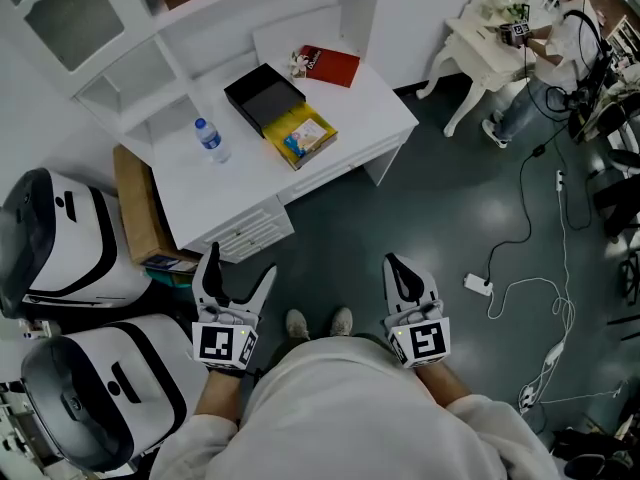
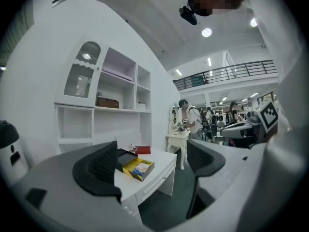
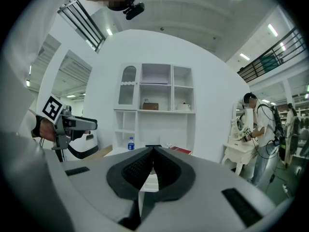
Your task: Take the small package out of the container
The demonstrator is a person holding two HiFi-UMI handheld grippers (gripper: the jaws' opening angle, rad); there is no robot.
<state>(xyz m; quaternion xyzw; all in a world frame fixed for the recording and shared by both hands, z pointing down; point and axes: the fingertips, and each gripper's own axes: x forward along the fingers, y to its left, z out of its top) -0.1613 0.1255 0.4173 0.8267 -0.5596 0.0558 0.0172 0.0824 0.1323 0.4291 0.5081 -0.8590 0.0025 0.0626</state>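
Observation:
A yellow open container (image 1: 292,120) lies on the white desk (image 1: 375,103), with a small blue and white package (image 1: 303,136) inside it. A black box (image 1: 264,96) sits right behind it. Both grippers hang well short of the desk, over the floor in front of the person's body. My left gripper (image 1: 238,276) is open with nothing between its jaws; the left gripper view shows the container (image 2: 139,168) far off between the pads. My right gripper (image 1: 397,268) is shut on nothing, its pads (image 3: 140,167) meeting in the right gripper view.
A water bottle (image 1: 211,139) and a red book (image 1: 330,65) also rest on the desk, below a white shelf unit (image 1: 120,38). Two white machines (image 1: 60,238) and a cardboard box (image 1: 135,203) stand at the left. Cables (image 1: 530,298) trail over the floor; a person (image 1: 560,38) works at another table.

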